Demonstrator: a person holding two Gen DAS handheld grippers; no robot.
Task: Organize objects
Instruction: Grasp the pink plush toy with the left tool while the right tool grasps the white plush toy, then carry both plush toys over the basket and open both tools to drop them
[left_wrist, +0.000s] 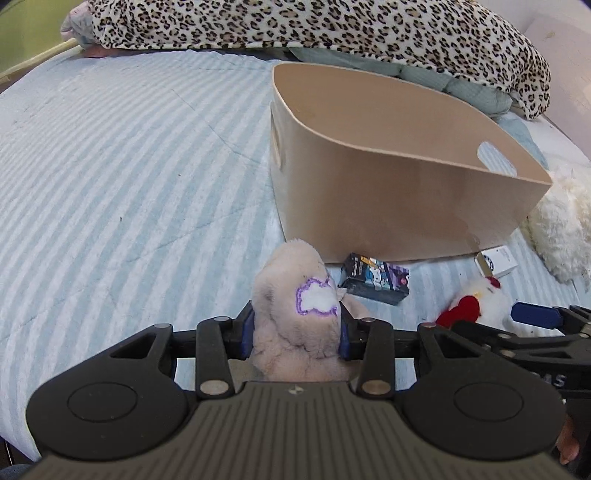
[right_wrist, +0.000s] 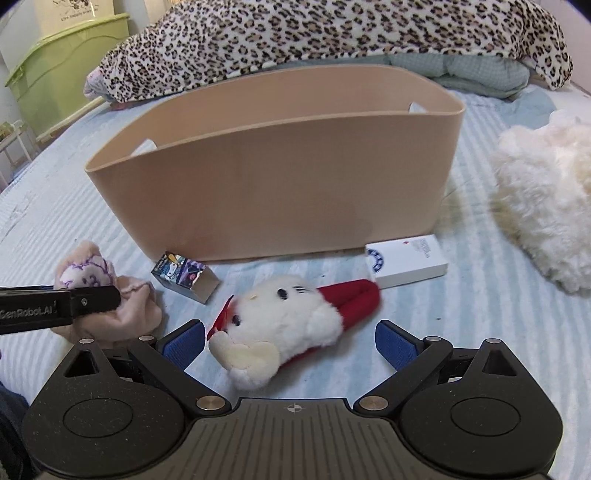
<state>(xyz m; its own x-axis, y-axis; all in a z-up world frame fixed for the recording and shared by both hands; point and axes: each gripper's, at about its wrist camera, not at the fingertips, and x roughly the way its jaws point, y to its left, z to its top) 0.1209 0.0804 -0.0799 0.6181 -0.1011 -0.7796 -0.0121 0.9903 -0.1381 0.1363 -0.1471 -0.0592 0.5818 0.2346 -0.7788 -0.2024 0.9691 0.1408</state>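
My left gripper (left_wrist: 295, 328) is shut on a pink plush toy (left_wrist: 299, 317) with a purple-edged white patch, just in front of the tan bin (left_wrist: 406, 206). The pink plush toy (right_wrist: 107, 295) also shows at the left of the right wrist view, with the left gripper's finger across it. My right gripper (right_wrist: 290, 345) is open, its blue pads either side of a white and red plush toy (right_wrist: 284, 317) lying on the bed. A small dark printed box (right_wrist: 184, 275) and a white box (right_wrist: 406, 264) lie by the tan bin (right_wrist: 277, 192).
The striped bedspread (left_wrist: 129, 166) covers the bed. A leopard-print blanket (right_wrist: 332, 33) is piled behind the bin. A fluffy white plush (right_wrist: 543, 192) lies to the right. A green plastic container (right_wrist: 62, 62) stands off the bed at far left.
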